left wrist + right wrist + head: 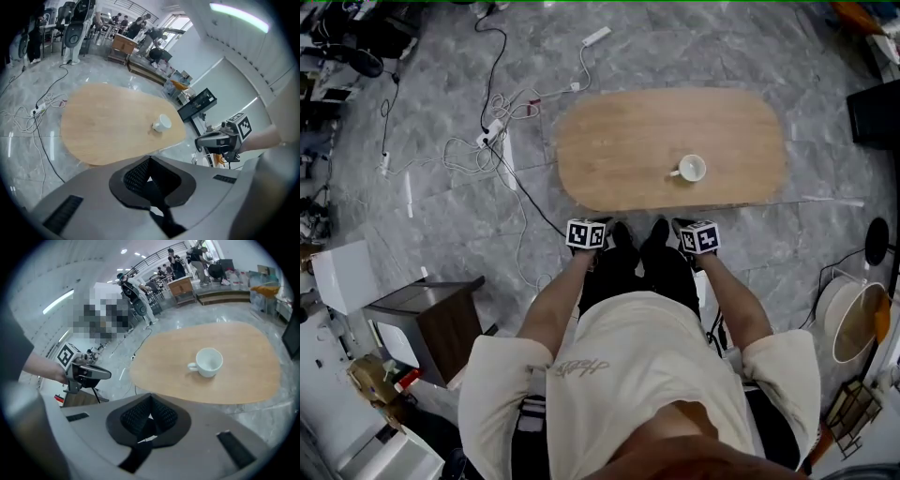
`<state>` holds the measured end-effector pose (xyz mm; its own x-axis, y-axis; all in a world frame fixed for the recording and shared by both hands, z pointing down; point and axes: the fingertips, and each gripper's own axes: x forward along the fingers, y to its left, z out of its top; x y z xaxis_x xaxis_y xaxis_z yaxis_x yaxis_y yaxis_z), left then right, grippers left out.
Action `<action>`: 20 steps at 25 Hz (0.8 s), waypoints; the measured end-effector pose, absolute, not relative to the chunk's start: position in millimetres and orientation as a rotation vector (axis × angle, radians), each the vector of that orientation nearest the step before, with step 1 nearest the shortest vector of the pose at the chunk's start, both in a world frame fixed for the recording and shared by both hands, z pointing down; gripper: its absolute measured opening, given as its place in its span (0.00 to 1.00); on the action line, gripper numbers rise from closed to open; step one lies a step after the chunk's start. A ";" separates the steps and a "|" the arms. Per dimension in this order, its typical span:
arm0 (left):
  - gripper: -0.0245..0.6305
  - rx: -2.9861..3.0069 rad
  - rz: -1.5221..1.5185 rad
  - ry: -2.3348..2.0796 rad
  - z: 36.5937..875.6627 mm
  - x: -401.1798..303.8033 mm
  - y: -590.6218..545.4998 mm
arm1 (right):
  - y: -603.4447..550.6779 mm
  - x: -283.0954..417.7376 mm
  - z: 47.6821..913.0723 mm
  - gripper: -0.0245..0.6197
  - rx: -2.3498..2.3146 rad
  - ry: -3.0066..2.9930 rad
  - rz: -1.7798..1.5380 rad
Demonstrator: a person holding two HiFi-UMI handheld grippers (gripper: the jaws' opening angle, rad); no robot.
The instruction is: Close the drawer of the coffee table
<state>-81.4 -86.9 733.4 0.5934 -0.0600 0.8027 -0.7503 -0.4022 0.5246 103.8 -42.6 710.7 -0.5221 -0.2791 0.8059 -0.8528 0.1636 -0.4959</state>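
Finding no words or numbers clear enough to read. Showing one line of dark script lettering [578,367] across the back of the cream short-sleeved shirt [647,384], upside down and too small to make out. Carrying black-and-white square code patterns, not letters, on the white marker cube [587,234] of the left gripper [149,157] and on the second white marker cube [699,237] of the right gripper [151,395]. Bearing faint print on a small dark plate [225,178] on the left gripper's grey body, too blurred to read.

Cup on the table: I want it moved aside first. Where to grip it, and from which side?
Probably the rim of the cup, from above: it stands upright and open, so its wall can be pinched inside and out. Its handle points to the person's left; take the wall opposite.
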 end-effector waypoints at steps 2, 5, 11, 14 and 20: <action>0.04 1.877 0.849 -0.679 710.8 -82.8 -90.4 | -52.8 96.9 686.9 0.03 1.091 -1.949 1.350; 0.04 1.928 0.779 -0.722 673.1 -80.9 -100.4 | -67.2 95.4 646.0 0.03 1.135 -2.025 1.320; 0.04 2.095 0.658 -0.779 580.2 -86.2 -120.7 | -89.7 85.2 548.0 0.03 1.194 -2.212 1.082; 0.04 2.132 0.600 -0.825 540.6 -88.4 -131.2 | -105.4 77.2 494.5 0.03 1.177 -2.319 0.908; 0.04 2.311 0.528 -0.881 457.3 -87.9 -144.3 | -121.0 54.2 403.2 0.03 1.161 -2.473 0.675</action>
